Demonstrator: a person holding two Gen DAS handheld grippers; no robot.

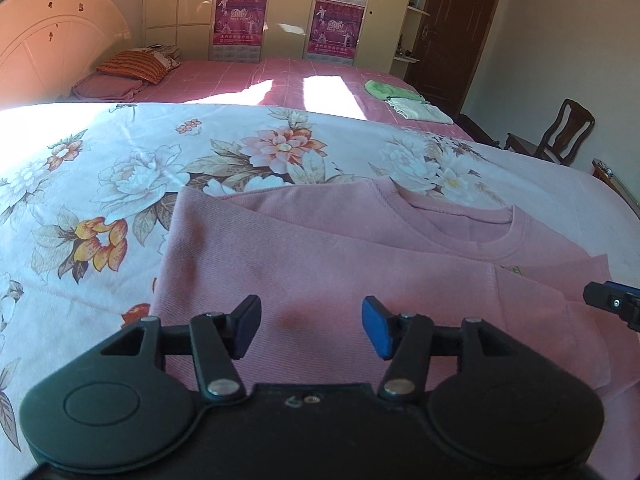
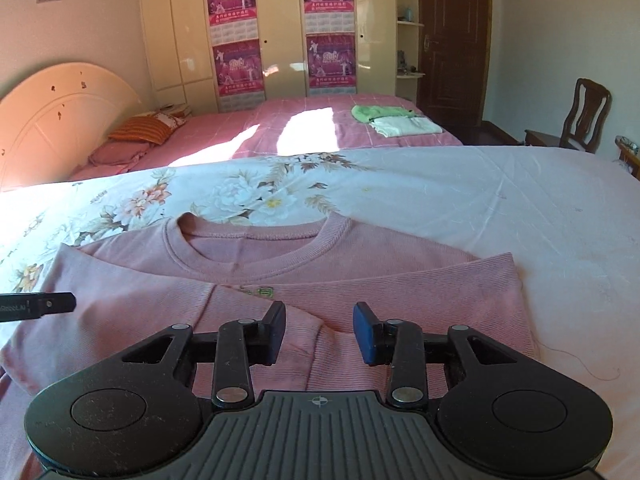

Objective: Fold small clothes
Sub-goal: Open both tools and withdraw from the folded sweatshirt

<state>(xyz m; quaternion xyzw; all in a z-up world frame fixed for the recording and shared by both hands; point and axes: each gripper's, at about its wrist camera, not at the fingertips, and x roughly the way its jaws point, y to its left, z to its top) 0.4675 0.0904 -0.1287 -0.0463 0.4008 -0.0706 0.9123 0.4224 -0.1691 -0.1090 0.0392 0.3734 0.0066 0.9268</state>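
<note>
A small pink ribbed sweatshirt (image 1: pixel 320 248) lies flat on the floral sheet (image 1: pixel 120 176), neck opening away from me, both sleeves folded across its front. It also shows in the right wrist view (image 2: pixel 360 276). My left gripper (image 1: pixel 311 328) is open and empty, just above the shirt's left part. My right gripper (image 2: pixel 320 332) is open and empty, just above the folded sleeves on the shirt's right part. The right gripper's tip (image 1: pixel 612 300) shows at the right edge of the left wrist view. The left gripper's tip (image 2: pixel 40 306) shows at the left edge of the right wrist view.
Folded green and white clothes (image 2: pixel 394 120) lie on the pink bed (image 2: pixel 280 124) behind. Striped pillows (image 2: pixel 146 128) lie near the headboard (image 2: pixel 56 116). A wardrobe with posters (image 2: pixel 280 28) stands at the back. A wooden chair (image 2: pixel 580 116) stands at the right.
</note>
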